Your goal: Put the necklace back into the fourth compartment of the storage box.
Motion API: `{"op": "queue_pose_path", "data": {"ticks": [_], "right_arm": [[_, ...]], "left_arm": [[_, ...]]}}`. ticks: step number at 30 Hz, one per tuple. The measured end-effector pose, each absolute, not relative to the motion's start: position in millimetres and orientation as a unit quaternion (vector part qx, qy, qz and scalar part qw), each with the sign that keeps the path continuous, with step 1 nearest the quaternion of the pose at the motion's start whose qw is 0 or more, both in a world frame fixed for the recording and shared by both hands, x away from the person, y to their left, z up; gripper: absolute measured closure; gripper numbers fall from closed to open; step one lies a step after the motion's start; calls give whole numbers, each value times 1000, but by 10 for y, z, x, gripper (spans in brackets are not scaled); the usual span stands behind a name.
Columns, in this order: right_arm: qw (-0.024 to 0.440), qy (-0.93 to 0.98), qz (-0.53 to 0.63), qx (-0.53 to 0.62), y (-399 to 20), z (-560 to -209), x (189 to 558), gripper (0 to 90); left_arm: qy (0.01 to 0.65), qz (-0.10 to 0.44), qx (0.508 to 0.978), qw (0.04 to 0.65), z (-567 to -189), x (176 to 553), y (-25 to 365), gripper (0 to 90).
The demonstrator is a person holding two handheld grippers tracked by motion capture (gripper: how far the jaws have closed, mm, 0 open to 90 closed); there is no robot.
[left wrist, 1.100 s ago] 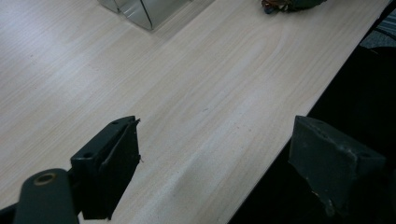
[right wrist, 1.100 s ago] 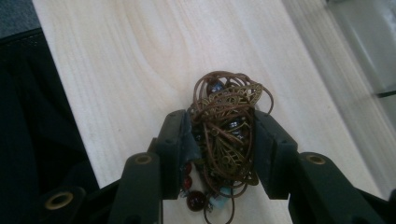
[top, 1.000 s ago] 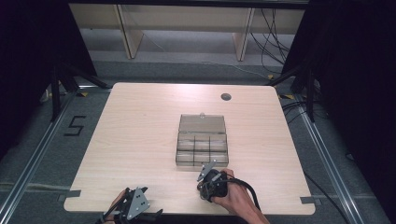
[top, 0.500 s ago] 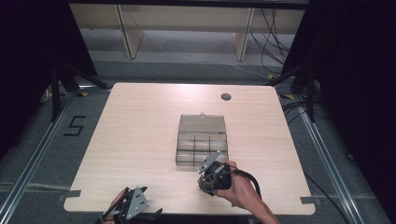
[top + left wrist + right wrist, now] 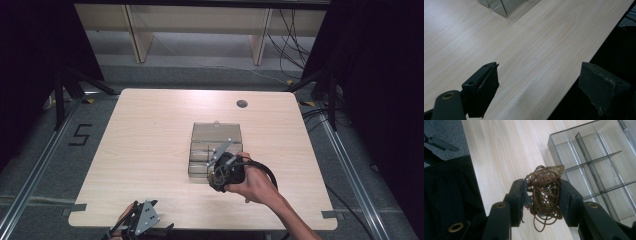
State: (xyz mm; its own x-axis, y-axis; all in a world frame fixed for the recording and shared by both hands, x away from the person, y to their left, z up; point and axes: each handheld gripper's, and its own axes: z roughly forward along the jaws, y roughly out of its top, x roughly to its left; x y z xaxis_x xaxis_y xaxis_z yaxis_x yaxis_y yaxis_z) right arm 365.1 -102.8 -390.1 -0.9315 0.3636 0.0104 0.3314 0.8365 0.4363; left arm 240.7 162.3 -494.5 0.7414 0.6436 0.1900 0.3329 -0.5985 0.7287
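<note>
So the right gripper (image 5: 541,192) has its jaws clamped on a tangled bundle of brown cord with a bronze filigree leaf-shaped pendant (image 5: 545,192), held up off the bench w/ a loop of cord dangling below the jaws. In the high view that gripper (image 5: 218,172) sits in the person's right hand (image 5: 257,182), over the near edge of the clear smoky plastic organiser box with dividers (image 5: 216,147), roughly mid-bench and a bit to the right. The box's hinged lid lies open flat on the far side. In the right gripper view the compartments (image 5: 596,162) look empty, and the bundle hangs just left of the box wall, over bare wood, not touching it.

The left gripper (image 5: 141,222) is parked at the near-left edge of the light wood-grain bench (image 5: 150,140); in the left gripper view its jaws stand wide open w/ nothing between them, one over the bench top, the other past the edge. A round dark grommet hole (image 5: 242,104) sits far right on the bench.
</note>
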Motion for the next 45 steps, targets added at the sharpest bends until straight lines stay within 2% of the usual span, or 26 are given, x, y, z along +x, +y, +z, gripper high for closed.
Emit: {"op": "queue_pose_path", "data": {"ticks": [22,33,45], "right_arm": [[31,960,197,199,-639,-3830,4168,597],[18,961,171,215,-403,-4101,4429,597],[7,962,141,232,-324,-4387,4614,597]], "left_arm": [[281,218,866,352,-4941,2397,1626,156],[283,221,863,356,-4944,2393,1620,156],[282,217,864,356,-4941,2393,1624,156]]}}
